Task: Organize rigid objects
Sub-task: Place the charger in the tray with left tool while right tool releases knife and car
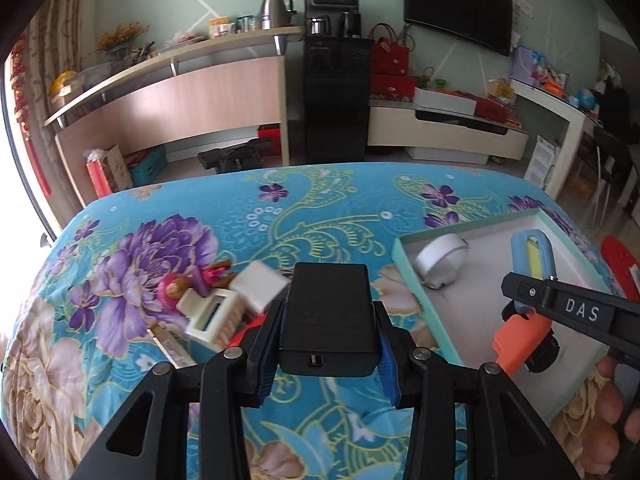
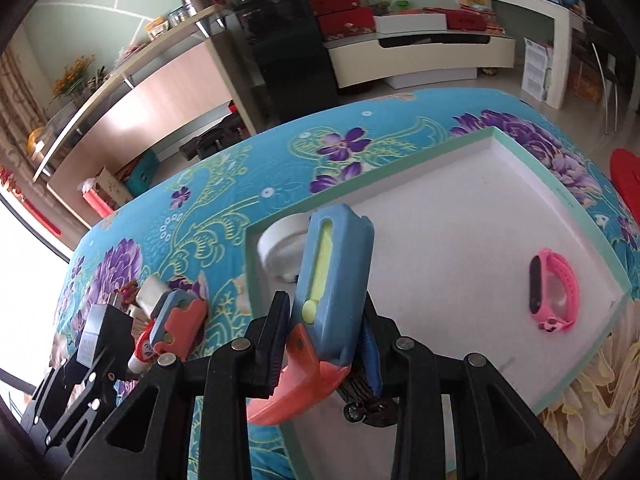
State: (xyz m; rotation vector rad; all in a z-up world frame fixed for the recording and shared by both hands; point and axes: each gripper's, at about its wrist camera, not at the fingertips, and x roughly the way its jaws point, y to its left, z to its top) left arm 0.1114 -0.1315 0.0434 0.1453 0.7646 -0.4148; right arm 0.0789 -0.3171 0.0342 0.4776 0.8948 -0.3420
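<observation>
My left gripper (image 1: pixel 328 344) is shut on a black charger block (image 1: pixel 329 316), held above the floral cloth just left of the tray. My right gripper (image 2: pixel 324 340) is shut on a blue work light with an orange base (image 2: pixel 332 280), hanging over the near left part of the teal-rimmed white tray (image 2: pixel 560 208). In the left wrist view the light (image 1: pixel 532 256) and the right gripper's finger (image 1: pixel 576 308) show at the right, over the tray (image 1: pixel 404 264). The left gripper (image 2: pixel 104 320) appears at the left of the right wrist view.
In the tray lie a white tape roll (image 2: pixel 280 252), a pink wristband (image 2: pixel 554 292) and a small black toy car (image 2: pixel 368 400). On the cloth left of the tray lie a white block (image 1: pixel 260 284), a pink doll (image 1: pixel 176 288), a white comb-like piece (image 1: pixel 212 320) and an orange-blue tool (image 2: pixel 180 320).
</observation>
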